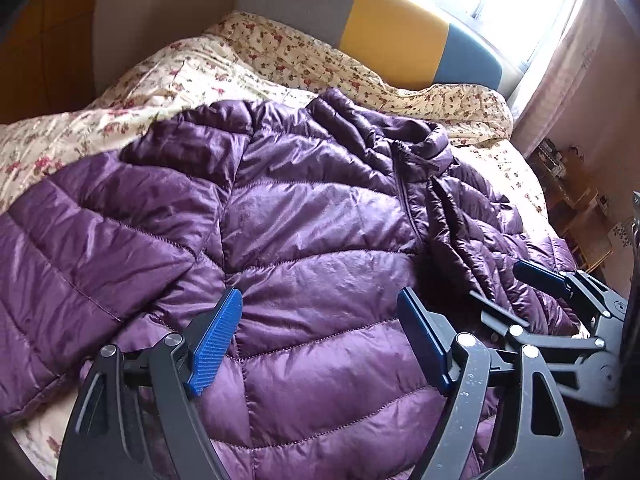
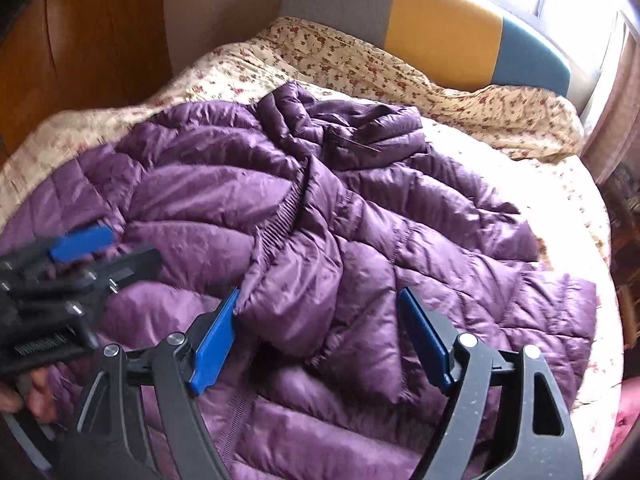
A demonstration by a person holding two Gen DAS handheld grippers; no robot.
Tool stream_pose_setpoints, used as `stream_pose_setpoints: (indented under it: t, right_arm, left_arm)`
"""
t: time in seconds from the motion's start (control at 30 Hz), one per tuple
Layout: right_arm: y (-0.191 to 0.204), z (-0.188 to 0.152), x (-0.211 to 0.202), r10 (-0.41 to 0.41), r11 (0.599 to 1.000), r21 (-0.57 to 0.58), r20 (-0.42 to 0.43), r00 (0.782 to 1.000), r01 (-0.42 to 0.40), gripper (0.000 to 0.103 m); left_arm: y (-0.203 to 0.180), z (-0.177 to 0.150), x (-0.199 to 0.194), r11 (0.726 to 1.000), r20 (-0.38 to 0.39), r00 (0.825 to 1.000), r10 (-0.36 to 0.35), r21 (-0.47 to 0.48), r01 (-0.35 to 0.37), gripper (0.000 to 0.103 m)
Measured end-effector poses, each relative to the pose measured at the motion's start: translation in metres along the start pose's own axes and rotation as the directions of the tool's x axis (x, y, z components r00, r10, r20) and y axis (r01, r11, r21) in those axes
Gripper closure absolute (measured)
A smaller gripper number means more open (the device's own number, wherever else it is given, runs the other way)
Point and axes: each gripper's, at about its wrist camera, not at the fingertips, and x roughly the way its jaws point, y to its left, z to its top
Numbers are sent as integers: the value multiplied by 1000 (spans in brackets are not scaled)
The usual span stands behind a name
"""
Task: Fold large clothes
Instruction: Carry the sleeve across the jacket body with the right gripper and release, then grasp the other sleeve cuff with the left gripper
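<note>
Both tools released, left tool (image 1: 320,344) and right tool (image 2: 320,340) over the puffer jacket (image 1: 304,216) on the bed (image 1: 120,92); slick, seemingly loose right sleeve (image 2: 332,304) may spring back unfolded.

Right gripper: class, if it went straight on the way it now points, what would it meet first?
Most likely the folded-over sleeve of the purple quilted down jacket, which lies bunched between the open fingers of the right gripper. How far off it is remains unclear.
</note>
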Motion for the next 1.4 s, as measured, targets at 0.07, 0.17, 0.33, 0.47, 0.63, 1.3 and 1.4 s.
stream_pose_setpoints:
  t: [0.07,0.17,0.33,0.47,0.63,1.3,1.4]
  right_arm:
    - [1,-2,-3,-18,1000,-21,-1,1000,18,23]
    - [2,-8,-9,-83,994,-69,3,997,83,19]
    - [-5,-21,-16,-167,979,-119,-3,986,165,15]
    - [-21,-32,-25,-211,971,-115,-8,978,208,13]
    - [-53,-42,-31,-263,964,-51,-26,964,261,11]
    - [-98,-22,4,-228,958,166,-60,972,235,16]
    - [-89,-18,22,-213,965,140,-80,974,222,16]
  left_arm:
    - [-1,2,-3,1000,0,1000,-15,-4,15,24]
    - [-6,5,-7,999,4,999,-46,1,46,24]
    - [-24,11,-4,994,-22,994,-111,14,112,24]
    - [-45,13,12,990,-66,988,-140,10,141,24]
    - [-65,9,37,987,-142,978,-152,38,159,69]
    - [2,14,11,1000,1,1000,19,-2,-19,98]
    - [13,11,9,999,6,999,41,-13,-41,98]
